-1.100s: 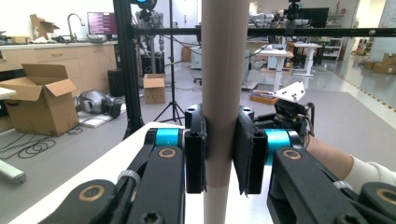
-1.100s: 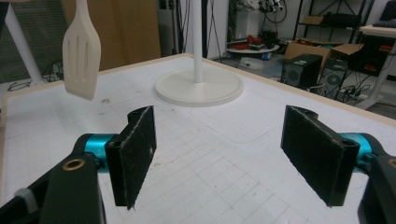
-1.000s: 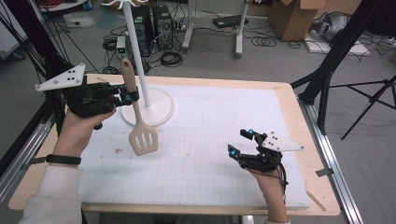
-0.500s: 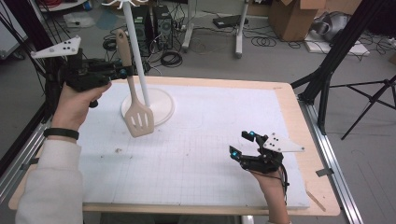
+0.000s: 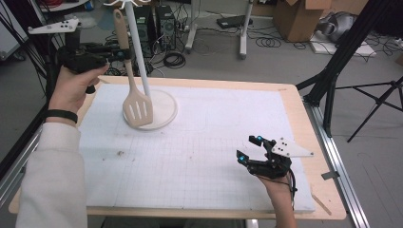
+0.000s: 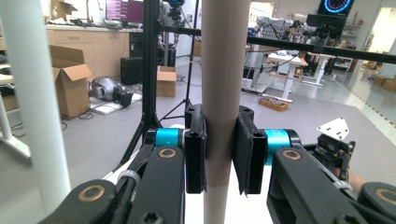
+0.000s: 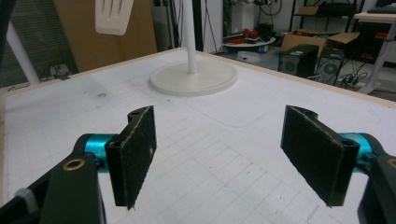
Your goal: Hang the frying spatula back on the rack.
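Since a second ago, spatula (image 5: 137,107) higher in left gripper (image 5: 124,53).

Left gripper (image 5: 124,53) far left, clamped on beige spatula (image 5: 134,95) handle, blade hanging above white stand (image 5: 153,105) base. Right gripper (image 5: 250,149) near right, jaws apart, resting over white mat (image 5: 199,152).

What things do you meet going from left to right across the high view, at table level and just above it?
Left gripper → spatula, hanging blade-down from that gripper → round stand base → right gripper, open above the white mat.
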### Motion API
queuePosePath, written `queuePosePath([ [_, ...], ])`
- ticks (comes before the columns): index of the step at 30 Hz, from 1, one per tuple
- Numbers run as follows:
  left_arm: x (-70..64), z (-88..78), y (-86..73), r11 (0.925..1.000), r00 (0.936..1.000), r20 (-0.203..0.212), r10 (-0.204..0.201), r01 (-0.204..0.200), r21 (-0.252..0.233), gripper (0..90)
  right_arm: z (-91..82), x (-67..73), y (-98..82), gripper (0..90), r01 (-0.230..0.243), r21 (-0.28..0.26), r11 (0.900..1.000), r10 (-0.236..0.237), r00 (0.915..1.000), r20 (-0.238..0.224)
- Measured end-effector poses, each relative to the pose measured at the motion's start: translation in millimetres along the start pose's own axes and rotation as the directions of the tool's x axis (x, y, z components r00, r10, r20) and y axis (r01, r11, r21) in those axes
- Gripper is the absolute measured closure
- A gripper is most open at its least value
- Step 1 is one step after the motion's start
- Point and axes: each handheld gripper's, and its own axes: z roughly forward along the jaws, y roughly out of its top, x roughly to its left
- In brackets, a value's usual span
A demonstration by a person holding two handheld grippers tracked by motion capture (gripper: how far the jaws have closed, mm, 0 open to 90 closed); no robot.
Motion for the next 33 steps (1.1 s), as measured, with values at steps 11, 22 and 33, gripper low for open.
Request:
queuePosePath([
  [11, 18.1, 2.7, 2.9, 0.9991, 0.9992, -0.003, -0.04, 0.04, 0.015, 75.9, 0.6, -0.2, -1.3, 25.4, -0.001, 0.003, 1.0, 0.001, 1.0, -0.005],
  [22, 31.6, 4.7, -1.1, 0.9977, 0.9977, -0.007, -0.068, 0.068, 0.008, 75.9, 3.3, 0.3, -3.5, 25.4, -0.001, 0.012, 1.0, 0.001, 1.0, -0.007],
  [33, 39.5, 8.3, -5.7, 0.9969, 0.9969, 0.012, -0.078, 0.078, -0.01, 75.8, 6.0, 1.4, -4.9, 25.4, -0.003, 0.023, 1.0, 0.003, 0.9999, -0.013],
])
